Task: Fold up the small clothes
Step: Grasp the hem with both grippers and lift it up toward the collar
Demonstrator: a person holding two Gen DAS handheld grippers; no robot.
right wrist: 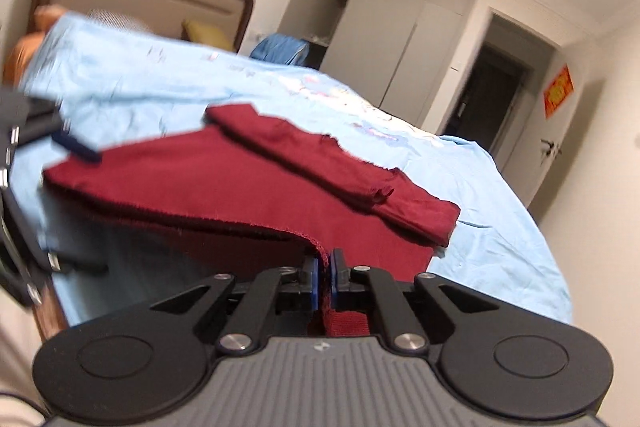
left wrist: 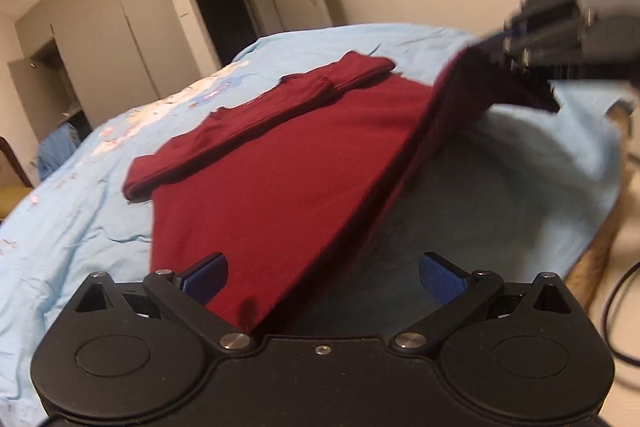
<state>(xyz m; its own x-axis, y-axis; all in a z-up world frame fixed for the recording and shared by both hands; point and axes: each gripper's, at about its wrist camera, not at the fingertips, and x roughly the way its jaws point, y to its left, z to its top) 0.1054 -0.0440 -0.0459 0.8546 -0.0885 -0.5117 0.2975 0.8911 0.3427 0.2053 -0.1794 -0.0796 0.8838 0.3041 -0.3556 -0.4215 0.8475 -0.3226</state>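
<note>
Blue pads of the left hand-held gripper [left wrist: 323, 277] stand wide apart over the maroon garment [left wrist: 280, 163]. Right hand-held gripper [right wrist: 324, 269] pinches its lifted hem above the bed [right wrist: 500, 227].

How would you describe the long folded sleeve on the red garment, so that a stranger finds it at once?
Start at the bed with the light blue sheet. On it lies a dark red knitted garment, one edge lifted by the right gripper. The folded sleeve is the narrow band lying diagonally across the garment's far part, the only raised strip on the flat cloth.
</note>
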